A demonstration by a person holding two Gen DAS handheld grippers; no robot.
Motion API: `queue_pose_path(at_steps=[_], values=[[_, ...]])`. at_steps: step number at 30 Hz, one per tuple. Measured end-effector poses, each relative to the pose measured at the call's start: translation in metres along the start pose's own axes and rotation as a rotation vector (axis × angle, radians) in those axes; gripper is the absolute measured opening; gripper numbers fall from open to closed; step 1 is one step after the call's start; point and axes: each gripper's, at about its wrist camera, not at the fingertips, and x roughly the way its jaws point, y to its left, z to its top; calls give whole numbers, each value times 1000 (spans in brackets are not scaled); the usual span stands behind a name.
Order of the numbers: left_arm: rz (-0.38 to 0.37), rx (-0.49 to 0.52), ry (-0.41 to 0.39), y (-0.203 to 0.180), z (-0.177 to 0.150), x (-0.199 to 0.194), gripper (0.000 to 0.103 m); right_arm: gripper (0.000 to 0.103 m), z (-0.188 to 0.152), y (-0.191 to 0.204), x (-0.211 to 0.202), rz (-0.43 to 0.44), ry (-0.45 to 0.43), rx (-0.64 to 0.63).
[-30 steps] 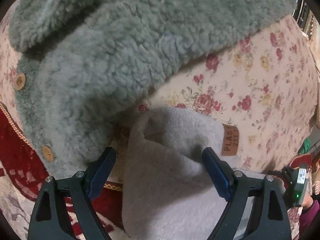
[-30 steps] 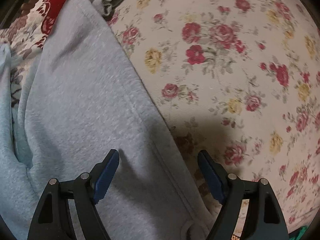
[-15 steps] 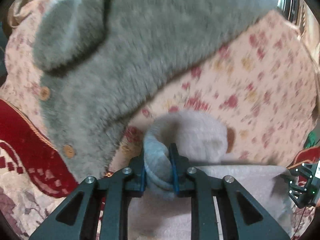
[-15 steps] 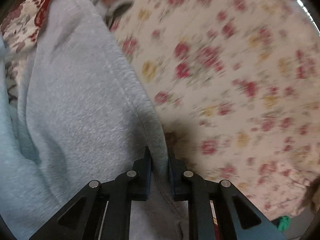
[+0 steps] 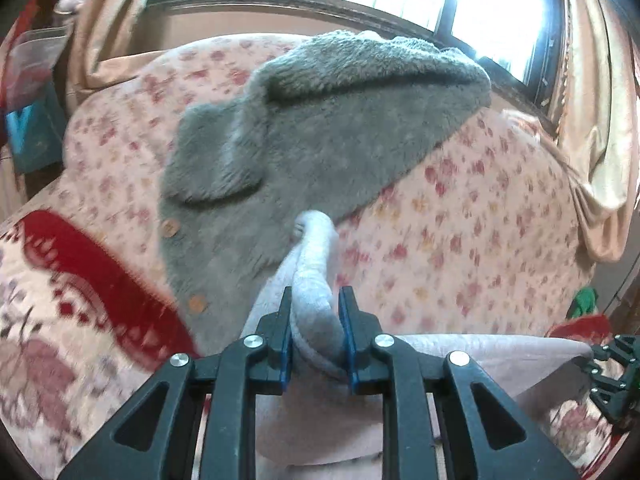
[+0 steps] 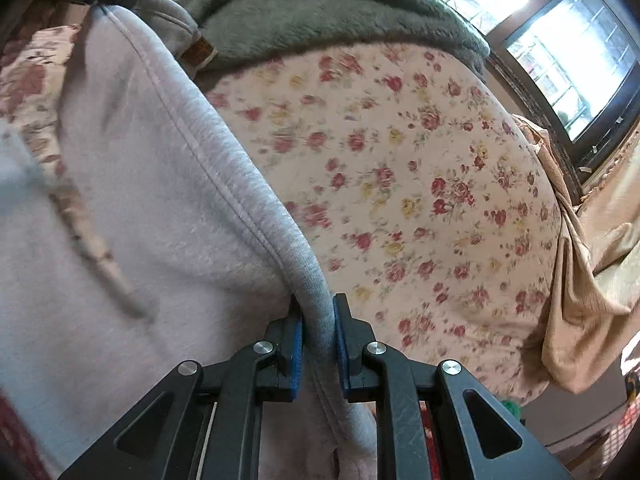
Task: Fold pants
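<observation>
With the left gripper [image 5: 316, 336] and right gripper [image 6: 318, 344] each clamped tight on an edge of the light grey fleece pants [image 6: 132, 216] at lower frame, lifted above the floral bedspread [image 6: 420, 184], folding looks barely begun.

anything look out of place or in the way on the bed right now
A fuzzy grey jacket with wooden buttons lies sprawled across the floral bedspread, right beyond the grey pants that the left tongs and right tongs grip. It crowds the folding space. Nothing looks damaged or spilled.
</observation>
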Motion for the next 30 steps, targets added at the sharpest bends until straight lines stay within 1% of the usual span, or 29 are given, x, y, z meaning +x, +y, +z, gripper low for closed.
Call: queue_pose_path(at_steps=[2, 4, 5, 7, 8, 10, 13, 14, 15, 16, 17, 18, 19, 20, 21, 22, 23, 24, 26, 27, 28, 29, 30], values=[[23, 6, 21, 10, -36, -15, 20, 14, -17, 29, -14, 42, 13, -9], [50, -4, 64, 22, -79, -30, 20, 14, -37, 54, -20, 83, 18, -13], [57, -25, 90, 33, -105, -39, 20, 14, -53, 77, -27, 127, 27, -25], [59, -62, 121, 47, -137, -52, 20, 13, -74, 106, -33, 173, 42, -26], [58, -91, 151, 56, -158, -60, 20, 13, -89, 126, -34, 208, 61, -27], [56, -114, 175, 62, -182, -68, 20, 13, -111, 156, -31, 223, 102, -62], [69, -133, 218, 64, -209, -77, 21, 14, -136, 186, -22, 257, 168, -62], [73, -162, 225, 68, -217, -80, 21, 14, -142, 193, -21, 244, 170, -75], [68, -203, 248, 74, -225, -82, 28, 15, -145, 196, -21, 235, 161, -75], [72, -238, 267, 82, -232, -84, 46, 19, -146, 195, -23, 234, 154, -70], [86, -263, 269, 88, -238, -87, 55, 21, -146, 194, -25, 240, 144, -62], [100, -292, 260, 96, -243, -91, 68, 21, -147, 190, -27, 249, 140, -54], [101, -319, 254, 103, -245, -95, 72, 25, -147, 187, -28, 262, 143, -49], [89, -348, 257, 111, -247, -99, 73, 31, -147, 185, -31, 285, 154, -33], [82, -356, 265, 114, -247, -101, 74, 36, -146, 182, -36, 331, 169, -6], [87, -351, 270, 114, -245, -103, 77, 44, -143, 178, -40, 376, 172, 21], [103, -332, 261, 112, -241, -104, 79, 53, -138, 173, -48, 430, 158, 59], [118, -308, 246, 108, -236, -105, 79, 57, -128, 168, -57, 489, 122, 101], [145, -249, 194, 96, -222, -110, 79, 72, -111, 165, -68, 542, 63, 141], [146, -232, 175, 91, -215, -111, 83, 75, -96, 164, -70, 564, 33, 163], [145, -220, 161, 87, -209, -111, 91, 77, -81, 163, -68, 575, 13, 195], [142, -211, 150, 82, -202, -110, 94, 77, -72, 165, -65, 583, 3, 215], [143, -208, 144, 79, -195, -106, 94, 77, -56, 167, -59, 598, -15, 237]])
